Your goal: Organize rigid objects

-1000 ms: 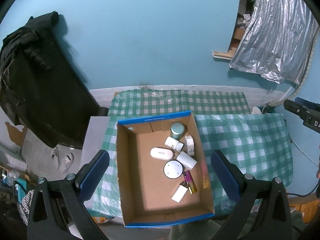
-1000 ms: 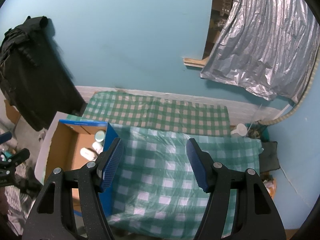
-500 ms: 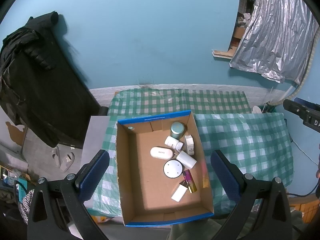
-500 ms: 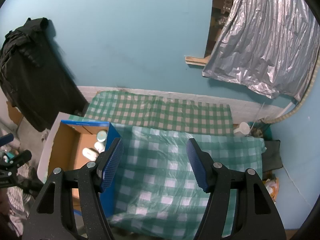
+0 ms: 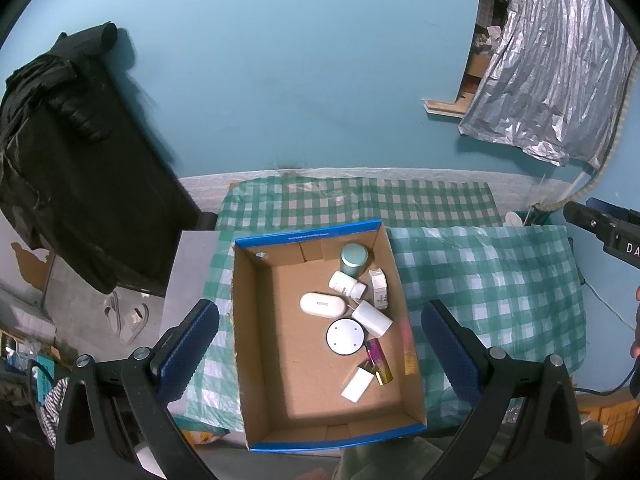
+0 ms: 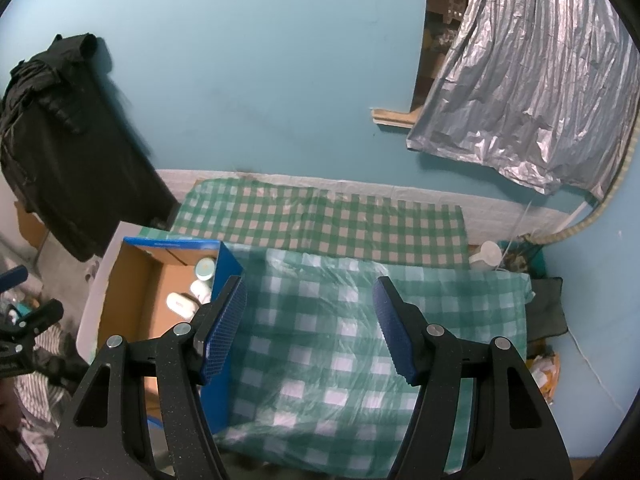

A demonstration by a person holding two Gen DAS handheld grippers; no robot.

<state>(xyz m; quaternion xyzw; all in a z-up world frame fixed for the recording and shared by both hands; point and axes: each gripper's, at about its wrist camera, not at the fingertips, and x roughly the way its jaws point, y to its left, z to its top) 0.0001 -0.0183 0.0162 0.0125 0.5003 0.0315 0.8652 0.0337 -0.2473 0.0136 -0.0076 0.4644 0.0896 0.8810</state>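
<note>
Green-and-white checked cloth (image 5: 484, 280) covers the worktop, and one open cardboard box (image 5: 256, 344) with blue edging sits on it, toward the left side of the cloth. All the rigid objects lie inside the box, along its right half; I count eight. From large to small: one round white disc (image 5: 345, 336), one white oval case (image 5: 322, 305), one teal-lidded jar (image 5: 353, 259) in the far corner, one white cylinder (image 5: 372, 317) lying down, one small white bottle (image 5: 344, 283), one small white carton (image 5: 378, 289), one flat white slab (image 5: 355, 385), and one purple-and-gold tube (image 5: 379, 361).

One left tool (image 5: 320, 354) hangs above the box, jaws spread wide, empty. One right tool (image 6: 310, 330) hangs over bare cloth beside the box, jaws also apart, gripping nothing.
</note>
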